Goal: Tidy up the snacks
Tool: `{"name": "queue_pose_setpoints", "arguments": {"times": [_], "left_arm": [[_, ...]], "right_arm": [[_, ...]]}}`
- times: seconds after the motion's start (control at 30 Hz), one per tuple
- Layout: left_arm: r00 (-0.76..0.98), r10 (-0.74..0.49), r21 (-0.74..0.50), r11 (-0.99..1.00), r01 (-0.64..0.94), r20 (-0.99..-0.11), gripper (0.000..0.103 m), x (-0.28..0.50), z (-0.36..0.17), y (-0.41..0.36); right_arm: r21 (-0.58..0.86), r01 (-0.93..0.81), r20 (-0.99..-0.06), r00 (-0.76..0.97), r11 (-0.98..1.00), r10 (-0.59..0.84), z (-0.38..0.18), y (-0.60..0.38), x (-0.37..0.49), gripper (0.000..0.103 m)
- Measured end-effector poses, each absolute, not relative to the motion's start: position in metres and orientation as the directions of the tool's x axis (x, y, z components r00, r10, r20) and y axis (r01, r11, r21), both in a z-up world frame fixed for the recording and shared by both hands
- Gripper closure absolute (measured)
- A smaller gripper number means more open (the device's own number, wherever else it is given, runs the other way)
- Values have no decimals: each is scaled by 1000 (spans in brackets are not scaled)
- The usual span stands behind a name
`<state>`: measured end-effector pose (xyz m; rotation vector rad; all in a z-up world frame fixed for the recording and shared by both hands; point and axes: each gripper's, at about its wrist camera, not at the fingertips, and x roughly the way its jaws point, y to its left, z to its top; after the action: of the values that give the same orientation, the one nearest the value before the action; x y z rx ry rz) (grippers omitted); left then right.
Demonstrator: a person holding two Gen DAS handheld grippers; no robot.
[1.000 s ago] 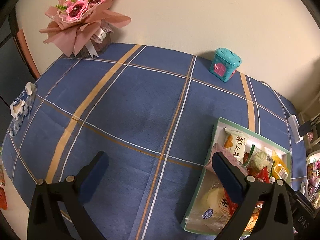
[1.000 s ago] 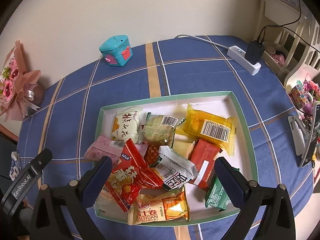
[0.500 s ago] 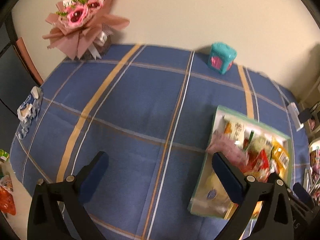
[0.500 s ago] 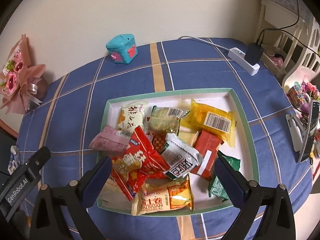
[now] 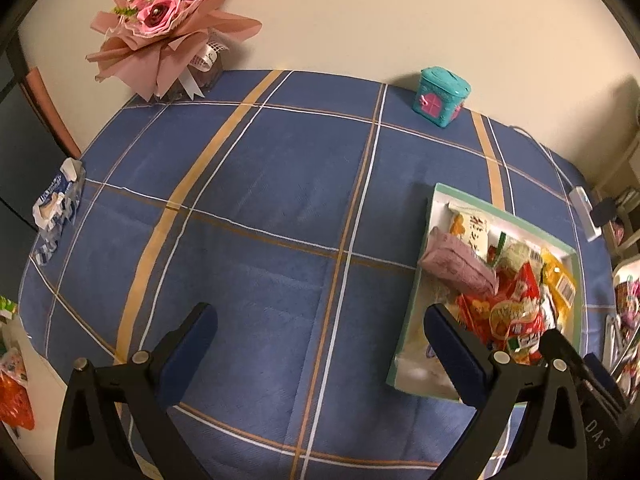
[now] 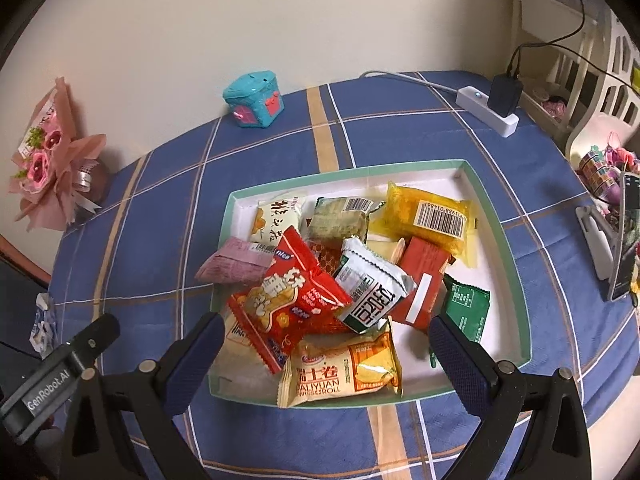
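A shallow green-rimmed white tray [image 6: 498, 216] on the blue plaid tablecloth holds several snack packets: a red packet [image 6: 296, 296], a white-green one [image 6: 372, 292], a yellow one [image 6: 432, 216], a pink one [image 6: 234, 262] overhanging the left rim, and an orange-yellow roll packet [image 6: 344, 368]. My right gripper [image 6: 326, 340] is open and empty above the tray's near edge. My left gripper [image 5: 320, 328] is open and empty over bare cloth, left of the tray [image 5: 436, 192], where the pink packet [image 5: 456, 268] also shows.
A teal toy box [image 6: 254, 100] and a pink bouquet [image 5: 168, 24] stand by the back wall. A white power strip with a black plug [image 6: 494, 110] lies at the back right. A blue-white wrapper [image 5: 56, 204] lies at the left table edge. Clutter and a phone stand [image 6: 616, 240] sit right.
Both grippers have pulled back and risen slightly, so the table and tray look smaller and farther. The snacks have not moved and both jaws stay open.
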<state>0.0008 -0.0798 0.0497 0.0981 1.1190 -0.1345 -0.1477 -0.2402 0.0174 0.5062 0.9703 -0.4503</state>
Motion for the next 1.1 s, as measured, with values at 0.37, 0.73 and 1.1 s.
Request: {"name": "queue_pose_setpoints", "arguments": {"times": [0.37, 0.73, 1.1], "left_arm": [[464, -35, 74, 974, 214, -885, 0, -25, 50, -74], [460, -15, 97, 971, 220, -888, 0, -37, 40, -61], [455, -25, 88, 971, 225, -890, 0, -42, 36, -51]], "right_arm": [[204, 555, -851, 508, 806, -135, 14, -230, -166, 0], [194, 542, -867, 485, 817, -116, 5, -221, -172, 0], [157, 530, -870, 474, 833, -138, 5, -211, -180, 0]]}}
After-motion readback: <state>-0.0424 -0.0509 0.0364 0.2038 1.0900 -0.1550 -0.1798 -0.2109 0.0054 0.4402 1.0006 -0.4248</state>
